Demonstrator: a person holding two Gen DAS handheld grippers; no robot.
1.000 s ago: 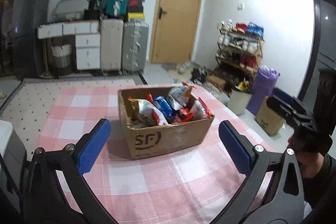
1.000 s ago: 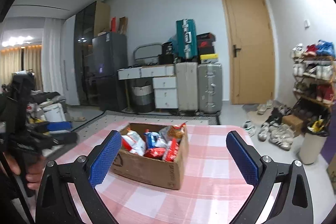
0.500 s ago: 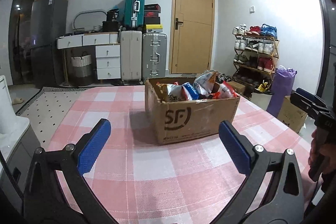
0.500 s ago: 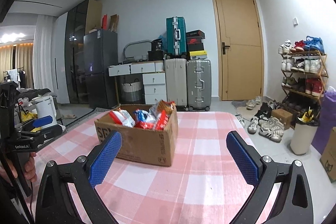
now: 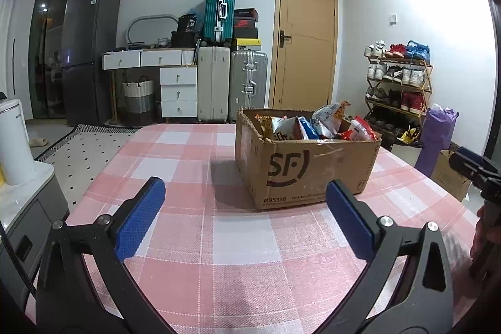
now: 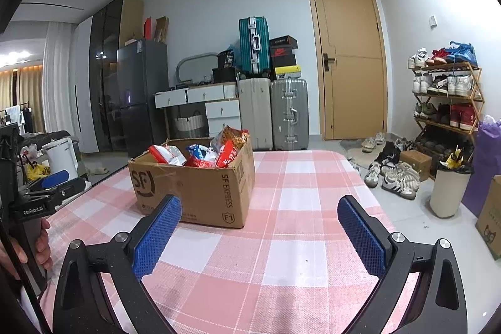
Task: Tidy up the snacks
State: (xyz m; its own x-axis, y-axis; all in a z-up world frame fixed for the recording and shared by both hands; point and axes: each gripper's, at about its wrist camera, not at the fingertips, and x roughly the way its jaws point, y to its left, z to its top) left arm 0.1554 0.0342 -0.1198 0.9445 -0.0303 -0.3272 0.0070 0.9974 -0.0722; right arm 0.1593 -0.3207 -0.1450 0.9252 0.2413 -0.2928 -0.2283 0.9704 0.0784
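The cardboard box (image 5: pixel 308 158) of snack packets (image 5: pixel 316 124) stands on the checked table (image 5: pixel 219 233), at 1 o'clock of the left gripper (image 5: pixel 245 216). Both the left gripper and the right gripper (image 6: pixel 260 235) are spread, empty. Approach from above; pinch one packet's top edge.

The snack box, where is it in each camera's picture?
Left wrist view: the cardboard box sits right of centre on the pink checked tablecloth, beyond the open left gripper.
Right wrist view: the box sits left of centre, beyond the open right gripper.
Shared landmark: the teal suitcase stands against the back wall in both.
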